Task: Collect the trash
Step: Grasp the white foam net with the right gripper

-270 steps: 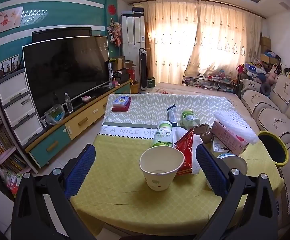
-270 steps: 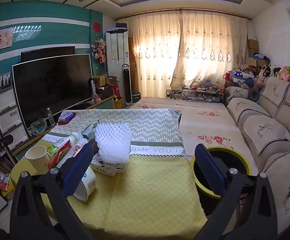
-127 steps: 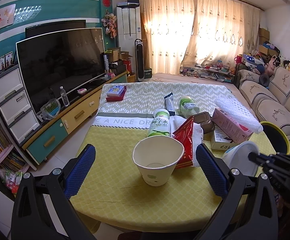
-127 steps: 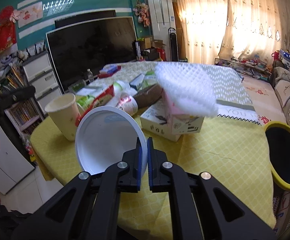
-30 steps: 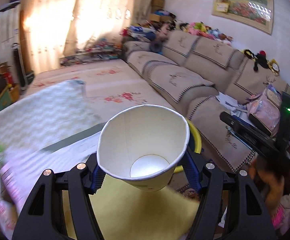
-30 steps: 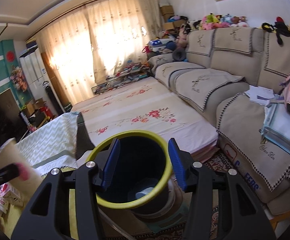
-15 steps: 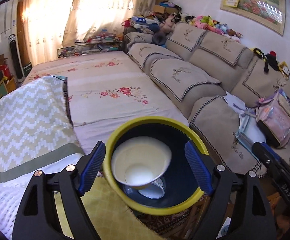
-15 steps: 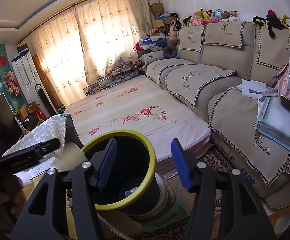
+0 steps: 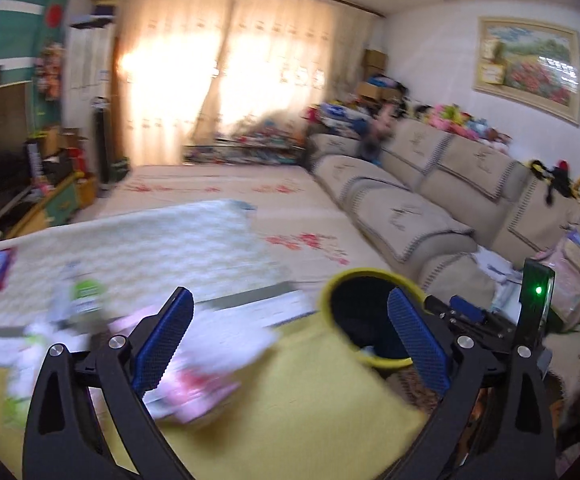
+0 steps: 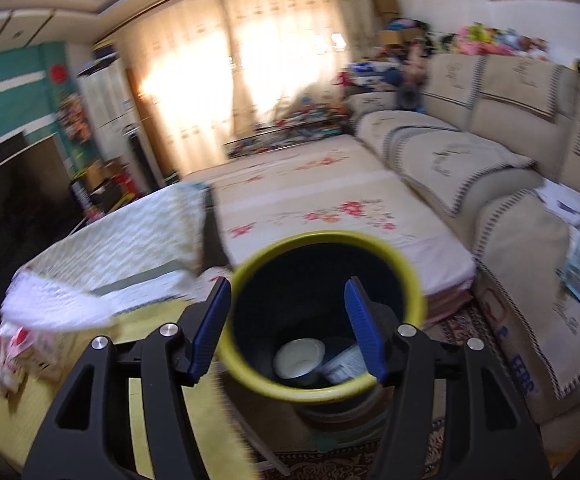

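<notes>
Lower left of the left wrist view: a blurred pink-and-white cardboard box (image 9: 193, 384) lies on the yellow-clothed surface (image 9: 290, 420); probably light and crushable, best gripped across its narrow sides. Left hand-held gripper (image 9: 290, 340): just opened wide, empty. Right hand-held gripper (image 10: 287, 326): half open, empty. One yellow-rimmed dark bin (image 10: 418, 300) holds two white paper cups (image 10: 300, 356).

My jaws wear ribbed blue rubbery pads (image 10: 360, 330); the bin (image 10: 412, 280) looks smooth plastic, the table (image 9: 310, 412) cloth matt.

Yellow-clothed table (image 9: 298, 412), pink box (image 9: 193, 384) (blurred)
</notes>
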Tool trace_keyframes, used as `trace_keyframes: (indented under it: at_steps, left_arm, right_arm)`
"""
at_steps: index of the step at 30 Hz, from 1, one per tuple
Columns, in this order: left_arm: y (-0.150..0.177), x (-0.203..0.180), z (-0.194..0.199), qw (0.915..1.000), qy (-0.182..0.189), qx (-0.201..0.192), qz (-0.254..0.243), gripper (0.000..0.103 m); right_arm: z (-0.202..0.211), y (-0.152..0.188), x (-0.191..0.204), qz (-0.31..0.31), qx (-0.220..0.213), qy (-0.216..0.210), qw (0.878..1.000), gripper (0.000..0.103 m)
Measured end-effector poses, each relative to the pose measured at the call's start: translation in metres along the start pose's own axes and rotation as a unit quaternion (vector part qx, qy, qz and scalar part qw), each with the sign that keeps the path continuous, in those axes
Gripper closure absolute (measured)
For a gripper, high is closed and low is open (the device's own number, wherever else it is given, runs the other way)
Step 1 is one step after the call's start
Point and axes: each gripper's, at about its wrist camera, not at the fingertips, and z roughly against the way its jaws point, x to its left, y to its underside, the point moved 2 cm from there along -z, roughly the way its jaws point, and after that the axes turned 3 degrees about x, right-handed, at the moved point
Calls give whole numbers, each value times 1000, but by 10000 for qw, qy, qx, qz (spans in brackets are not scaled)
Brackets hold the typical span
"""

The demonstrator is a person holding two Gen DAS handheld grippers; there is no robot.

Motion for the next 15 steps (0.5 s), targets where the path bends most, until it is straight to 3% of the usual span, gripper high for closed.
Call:
trace_keyframes:
  at_steps: [5, 7, 10, 15]
  left_arm:
    - [29, 67, 57, 9956, -844, -57, 413, 5]
    - [42, 93, 75, 9913, -1148, -36, 640, 5]
    - [58, 121, 95, 9854, -1488, -21, 831, 5]
    - [78, 154, 112, 9800, -1653, -24, 1106, 5]
  right_arm:
    - [-8, 12, 66, 535, 172, -612, 9965, 46]
    - [-7, 18, 97, 802, 209, -1047, 9911, 46]
    - [-7, 25, 131, 1308, 228, -1079, 9853, 46]
    - [-19, 39, 163, 1892, 479, -1129, 9742, 46]
